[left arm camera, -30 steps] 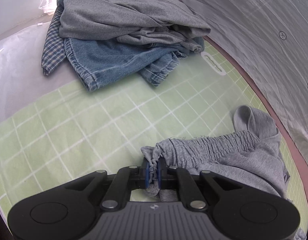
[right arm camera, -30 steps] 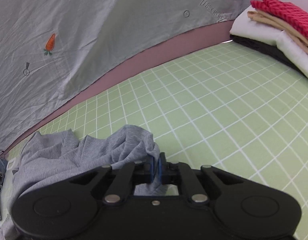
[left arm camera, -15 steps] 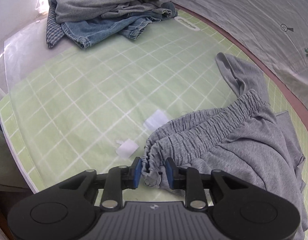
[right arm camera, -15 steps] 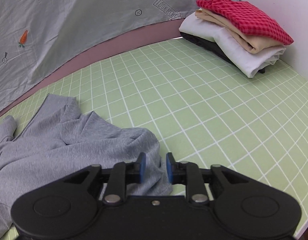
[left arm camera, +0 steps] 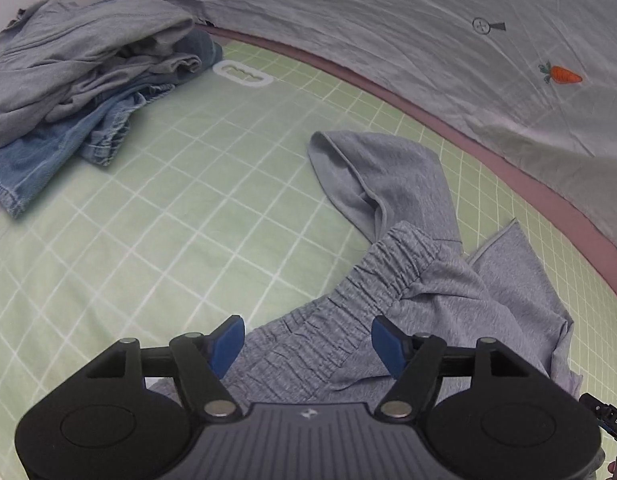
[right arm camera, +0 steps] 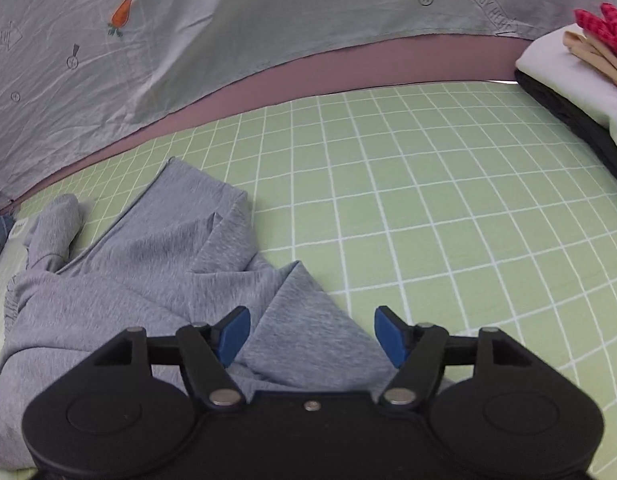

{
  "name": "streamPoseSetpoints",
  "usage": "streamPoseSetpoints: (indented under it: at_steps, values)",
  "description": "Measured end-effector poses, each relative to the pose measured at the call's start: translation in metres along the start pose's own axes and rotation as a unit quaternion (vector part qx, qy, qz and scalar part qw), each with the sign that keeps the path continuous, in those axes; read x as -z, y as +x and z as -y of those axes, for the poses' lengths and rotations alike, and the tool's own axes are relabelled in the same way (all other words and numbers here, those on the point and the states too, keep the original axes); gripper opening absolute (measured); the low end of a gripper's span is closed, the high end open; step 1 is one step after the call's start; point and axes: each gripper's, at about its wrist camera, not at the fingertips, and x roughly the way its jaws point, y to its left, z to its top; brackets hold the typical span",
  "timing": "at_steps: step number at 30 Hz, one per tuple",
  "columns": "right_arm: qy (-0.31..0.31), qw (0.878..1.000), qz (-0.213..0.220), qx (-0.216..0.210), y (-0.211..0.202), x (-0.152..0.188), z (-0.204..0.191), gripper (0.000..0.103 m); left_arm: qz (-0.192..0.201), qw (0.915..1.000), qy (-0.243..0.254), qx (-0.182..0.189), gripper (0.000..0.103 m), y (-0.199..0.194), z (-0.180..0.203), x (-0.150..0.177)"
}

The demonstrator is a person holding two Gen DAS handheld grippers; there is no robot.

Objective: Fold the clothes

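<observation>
Grey sweatpants [left arm camera: 420,280] lie crumpled on the green checked mat [left arm camera: 156,232], elastic waistband [left arm camera: 372,276] toward the left wrist view's lower middle. My left gripper [left arm camera: 308,338] hovers over the waistband, jaws opening, blue pads clear of the cloth. In the right wrist view the same grey sweatpants [right arm camera: 156,264] spread to the left, a folded corner reaching under my right gripper [right arm camera: 312,332]. Its jaws are opening too, and the pads touch nothing.
A heap of unfolded clothes [left arm camera: 84,80], grey tops over blue denim, sits at the mat's far left. Folded clothes are stacked [right arm camera: 580,76] at the far right, red check on top. A grey sheet with carrot prints [right arm camera: 236,28] hangs behind the mat.
Both grippers were shut on the grey sweatpants a second ago; their jaws have spread and let the cloth drop onto the mat. Both hands have shifted and rolled, so the views have swung.
</observation>
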Motion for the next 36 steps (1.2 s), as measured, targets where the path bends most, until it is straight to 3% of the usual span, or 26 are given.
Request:
streamPoseSetpoints:
  at_steps: [2,12,14,16,18,19,20,22,24,27,30,36]
  values:
    - [0.003,1.000,-0.009,-0.001,0.010,-0.002,-0.005,0.071,-0.019,0.9998,0.001,0.007,0.071,0.018,0.008,-0.008]
    - [-0.009,0.999,-0.018,-0.030,0.036,-0.018,-0.025,0.081,-0.039,0.9983,0.035,0.025,0.070,0.060,0.042,-0.033]
    - [-0.020,0.999,-0.020,-0.034,0.043,-0.023,-0.032,0.081,-0.039,0.9981,0.039,0.027,0.063,0.063,0.046,-0.032]
    - [-0.029,0.999,-0.024,-0.036,0.050,-0.029,-0.039,0.082,-0.038,0.9980,0.037,0.035,0.043,0.064,0.047,-0.031]
    - [-0.034,0.999,-0.030,-0.030,0.054,-0.032,-0.044,0.081,-0.039,0.9981,0.031,0.038,0.031,0.063,0.046,-0.029]
    - [-0.036,0.998,-0.033,-0.027,0.056,-0.033,-0.045,0.076,-0.036,0.9982,0.029,0.039,0.022,0.061,0.046,-0.028]
    - [-0.042,0.998,-0.032,-0.024,0.056,-0.033,-0.045,0.068,-0.032,0.9983,0.027,0.040,0.019,0.059,0.045,-0.028]
    - [-0.063,0.997,-0.026,-0.020,0.052,-0.032,-0.044,0.025,-0.017,0.9990,0.023,0.036,0.014,0.051,0.041,-0.027]
    - [-0.076,0.997,-0.015,-0.012,0.044,-0.031,-0.038,0.009,-0.001,0.9995,0.015,0.030,0.013,0.041,0.035,-0.027]
    - [-0.065,0.997,0.010,0.043,0.025,-0.025,-0.019,0.008,0.027,0.9994,-0.010,0.019,0.012,0.021,0.018,-0.029]
    - [-0.011,0.994,0.030,0.105,0.001,-0.015,0.020,0.008,0.057,0.9975,-0.041,0.004,0.011,-0.002,-0.003,-0.030]
    - [0.100,0.971,0.059,0.210,-0.064,0.016,0.102,0.007,0.098,0.9904,-0.096,-0.019,0.010,-0.043,-0.039,-0.021]
